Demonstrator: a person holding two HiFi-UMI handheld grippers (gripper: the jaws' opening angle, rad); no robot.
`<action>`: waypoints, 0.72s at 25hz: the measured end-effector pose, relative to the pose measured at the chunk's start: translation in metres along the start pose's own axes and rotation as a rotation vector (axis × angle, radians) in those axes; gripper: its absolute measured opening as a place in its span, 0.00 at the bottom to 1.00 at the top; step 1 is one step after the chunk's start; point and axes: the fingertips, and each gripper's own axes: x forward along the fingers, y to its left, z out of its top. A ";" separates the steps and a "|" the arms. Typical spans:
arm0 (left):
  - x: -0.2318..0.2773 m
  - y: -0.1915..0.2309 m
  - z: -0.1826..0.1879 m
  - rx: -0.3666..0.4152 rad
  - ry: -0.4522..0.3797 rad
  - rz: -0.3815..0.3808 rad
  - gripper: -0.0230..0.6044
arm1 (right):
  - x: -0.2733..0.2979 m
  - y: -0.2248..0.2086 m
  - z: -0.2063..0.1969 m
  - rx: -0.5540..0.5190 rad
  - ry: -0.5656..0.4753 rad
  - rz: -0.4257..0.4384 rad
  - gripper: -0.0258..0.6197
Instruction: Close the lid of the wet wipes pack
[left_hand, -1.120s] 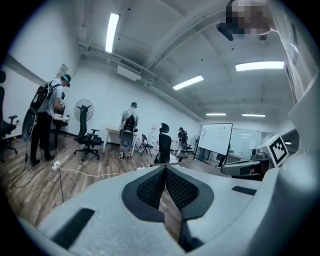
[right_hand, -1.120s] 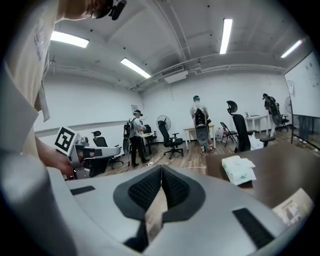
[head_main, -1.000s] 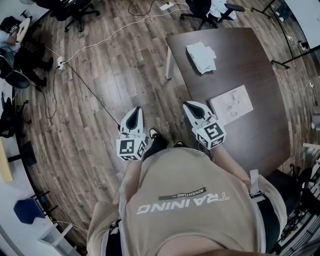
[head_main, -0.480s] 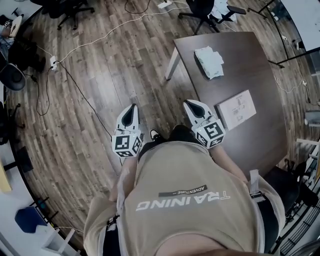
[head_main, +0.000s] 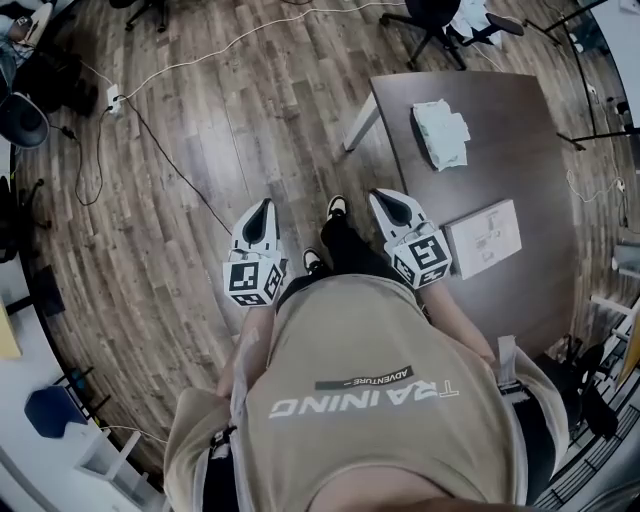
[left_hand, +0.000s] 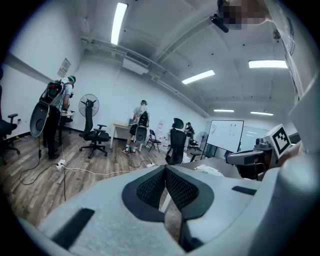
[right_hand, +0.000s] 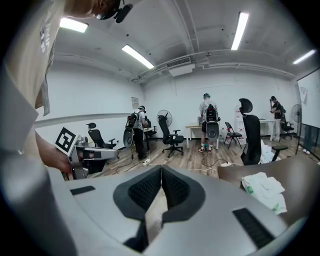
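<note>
Wipes pack (head_main: 440, 133) beyond right hand-held gripper (head_main: 386, 200)

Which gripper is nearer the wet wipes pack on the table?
Right. The right gripper is by the edge of the table, short of the wet wipes pack. The left gripper is over the wooden floor, farther off to the pack's left.

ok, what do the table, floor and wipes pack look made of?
Table: dark brown matte top, probably laminate or veneer.
Floor: wood or wood-look planks; grain and staggered boards show.
Wipes pack: seemingly soft white plastic film, with a crumpled outline.
</note>
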 end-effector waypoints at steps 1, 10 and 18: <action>0.005 0.003 0.004 0.009 0.005 0.009 0.05 | 0.009 -0.005 0.002 0.007 -0.008 0.009 0.06; 0.082 0.039 0.089 0.120 -0.011 0.084 0.05 | 0.085 -0.079 0.045 0.072 -0.078 0.059 0.06; 0.132 0.018 0.104 0.138 0.008 0.084 0.05 | 0.124 -0.117 0.041 0.069 -0.025 0.136 0.06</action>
